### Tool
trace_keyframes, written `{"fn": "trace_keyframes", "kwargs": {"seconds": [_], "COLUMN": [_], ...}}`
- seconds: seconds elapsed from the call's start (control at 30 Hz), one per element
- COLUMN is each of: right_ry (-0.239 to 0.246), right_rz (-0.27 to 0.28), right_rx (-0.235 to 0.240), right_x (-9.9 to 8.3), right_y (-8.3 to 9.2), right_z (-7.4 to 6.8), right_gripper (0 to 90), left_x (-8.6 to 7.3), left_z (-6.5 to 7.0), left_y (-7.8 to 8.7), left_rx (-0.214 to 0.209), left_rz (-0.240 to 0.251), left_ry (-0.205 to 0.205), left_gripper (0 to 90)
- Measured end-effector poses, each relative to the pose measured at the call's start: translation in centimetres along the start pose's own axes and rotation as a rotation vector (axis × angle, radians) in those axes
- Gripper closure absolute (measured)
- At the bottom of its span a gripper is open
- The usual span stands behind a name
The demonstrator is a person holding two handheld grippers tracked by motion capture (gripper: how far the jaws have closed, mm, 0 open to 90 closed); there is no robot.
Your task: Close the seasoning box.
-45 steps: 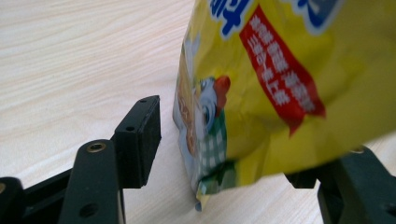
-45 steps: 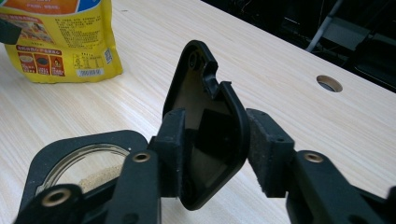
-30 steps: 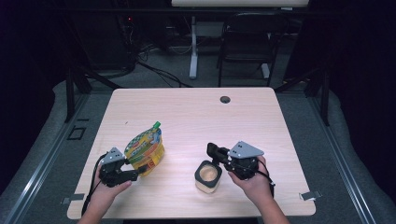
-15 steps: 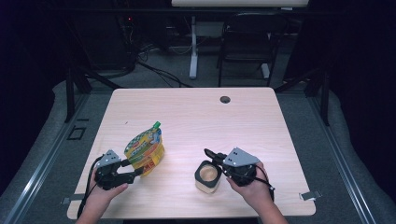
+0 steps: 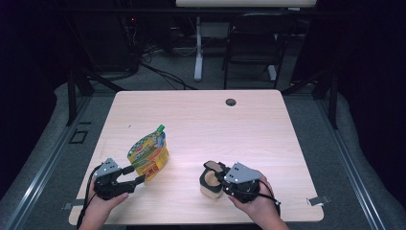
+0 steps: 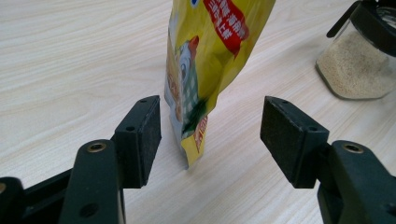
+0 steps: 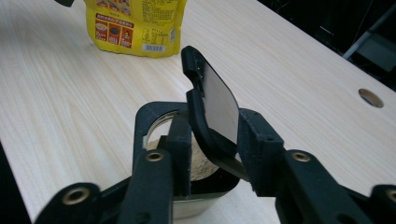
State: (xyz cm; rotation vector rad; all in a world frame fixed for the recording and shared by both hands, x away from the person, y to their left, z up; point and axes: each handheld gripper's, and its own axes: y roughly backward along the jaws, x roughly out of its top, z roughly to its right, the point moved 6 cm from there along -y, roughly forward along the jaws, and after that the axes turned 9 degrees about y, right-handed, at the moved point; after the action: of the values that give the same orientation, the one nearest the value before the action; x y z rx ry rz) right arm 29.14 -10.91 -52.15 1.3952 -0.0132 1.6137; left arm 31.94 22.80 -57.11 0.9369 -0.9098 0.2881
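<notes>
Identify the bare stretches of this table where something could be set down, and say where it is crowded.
Free: the whole far half around the cable hole, and the strip between the yellow pouch and the glass jar. Crowded: the near edge, where the left gripper flanks the pouch and the right gripper sits at the jar's flip lid.

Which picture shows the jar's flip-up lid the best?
The right gripper view: the lid stands open, close up, over the jar of powder. The high view shows the jar small, its lid hard to make out. The left gripper view shows the jar at the edge.
</notes>
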Motion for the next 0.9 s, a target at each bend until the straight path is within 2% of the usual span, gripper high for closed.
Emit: {"fn": "trace_keyframes", "kwargs": {"seconds": [0.2,0.37,0.67,0.73,0.9], "right_ry": [0.000,-0.007,0.003,-0.001,-0.008], "right_rz": [0.008,0.014,0.013,0.013,0.031], "right_rx": [-0.003,-0.006,-0.005,0.000,0.048], "right_x": [-0.4,-0.5,-0.6,-0.6,-0.4], "right_y": [-0.3,-0.4,-0.5,-0.5,-0.7], "right_z": [-0.6,-0.7,-1.0,-1.1,-1.6], "right_gripper": [59.2,57.8,53.6,50.7,40.2], "left_x": [-0.2,-0.5,-0.6,-0.7,-0.8], "left_z": [0.0,0.0,-0.1,-0.1,-0.2], "left_y": [-0.2,-0.2,-0.4,-0.4,-0.5], "left_rx": [-0.004,0.000,-0.001,-0.001,-0.003], "left_rz": [0.001,-0.017,-0.021,-0.024,-0.024], "left_ry": [-0.008,-0.012,-0.024,-0.025,-0.024], "left_gripper": [39.1,39.1,39.0,39.0,39.0]}}
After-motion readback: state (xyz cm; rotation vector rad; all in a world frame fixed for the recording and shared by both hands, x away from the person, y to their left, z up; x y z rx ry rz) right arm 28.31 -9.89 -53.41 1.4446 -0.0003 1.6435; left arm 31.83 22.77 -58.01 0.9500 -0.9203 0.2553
